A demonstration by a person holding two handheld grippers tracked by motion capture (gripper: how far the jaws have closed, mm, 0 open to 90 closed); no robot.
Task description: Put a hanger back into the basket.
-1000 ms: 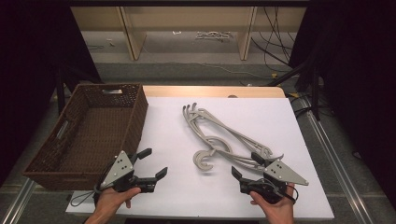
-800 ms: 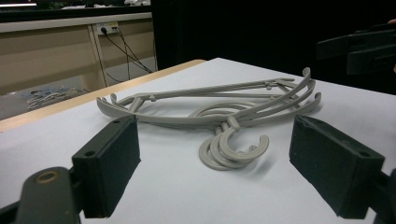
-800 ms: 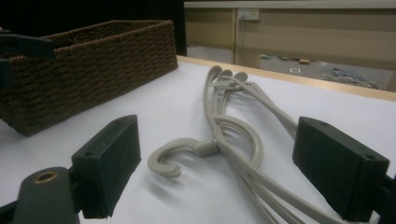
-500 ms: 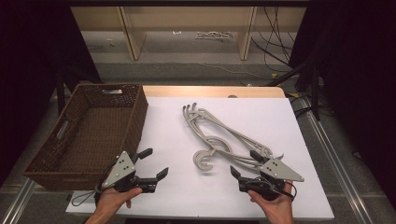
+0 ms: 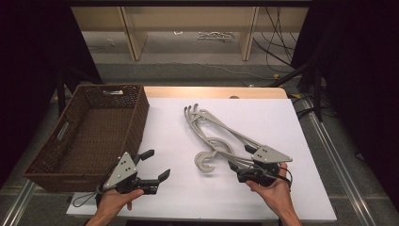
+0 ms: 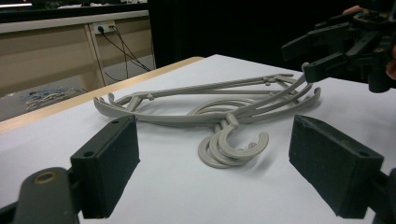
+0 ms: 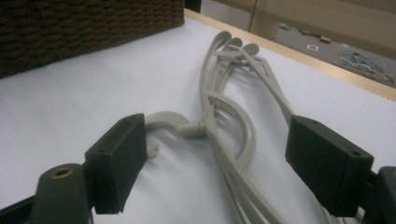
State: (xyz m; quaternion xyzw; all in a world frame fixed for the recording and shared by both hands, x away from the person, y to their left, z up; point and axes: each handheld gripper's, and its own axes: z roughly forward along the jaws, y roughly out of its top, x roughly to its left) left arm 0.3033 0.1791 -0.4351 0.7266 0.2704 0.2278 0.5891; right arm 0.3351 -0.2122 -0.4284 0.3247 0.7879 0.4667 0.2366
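A stack of grey plastic hangers [image 5: 217, 139] lies flat on the white tabletop [image 5: 273, 117], hooks toward the person. My right gripper [image 5: 240, 157] is at the stack's near right end. In the right gripper view the hangers [image 7: 224, 112] run between the two pads of my right gripper [image 7: 233, 163], which do not touch them. Its jaws have just been closing a little and still stand wide. My left gripper [image 5: 157, 164] rests near the front edge, left of the hangers, open with nothing in it. The left gripper view looks past my left gripper [image 6: 219, 177] to the hangers [image 6: 224, 116] and the right gripper [image 6: 301, 59].
A dark brown wicker basket [image 5: 141, 113] stands at the table's left side, with nothing visible inside; its wall [image 7: 93, 23] shows in the right gripper view. Beyond the table's far wooden edge are a low shelf unit and loose cables on the floor.
My right gripper has slid left along the table, so its jaws now straddle the near end of the hanger stack. The left gripper and the hangers have not moved.
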